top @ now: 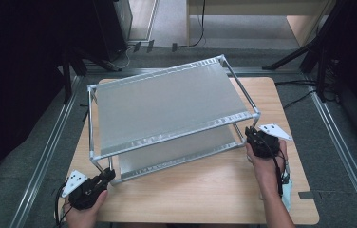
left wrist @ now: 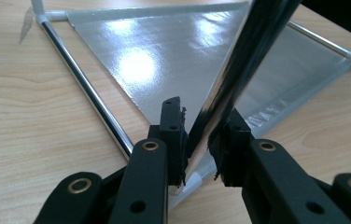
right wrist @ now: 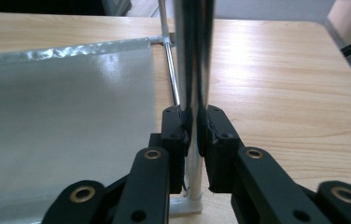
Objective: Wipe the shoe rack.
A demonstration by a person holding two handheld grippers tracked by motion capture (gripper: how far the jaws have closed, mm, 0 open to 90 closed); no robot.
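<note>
A two-tier metal rack [top: 167, 102] with silver sheet shelves stands skewed on the wooden table [top: 205, 190]. My left gripper [top: 109, 175] is at the rack's near-left corner, and in the left gripper view its jaws [left wrist: 203, 126] are shut on the chrome leg [left wrist: 243, 60], which leans up to the right above the lower shelf [left wrist: 164, 56]. My right gripper [top: 250, 133] is at the near-right corner. There its jaws [right wrist: 194, 116] are shut on the upright chrome post [right wrist: 193, 46], just above its white foot [right wrist: 187, 205], with the lower shelf [right wrist: 61, 121] to the left.
Bare table top lies in front of the rack and to its right [top: 281, 109]. Metal floor rails [top: 48, 147] run along both sides of the table. Black stand legs [top: 305, 52] and a dark cabinet [top: 110, 28] stand beyond the far edge.
</note>
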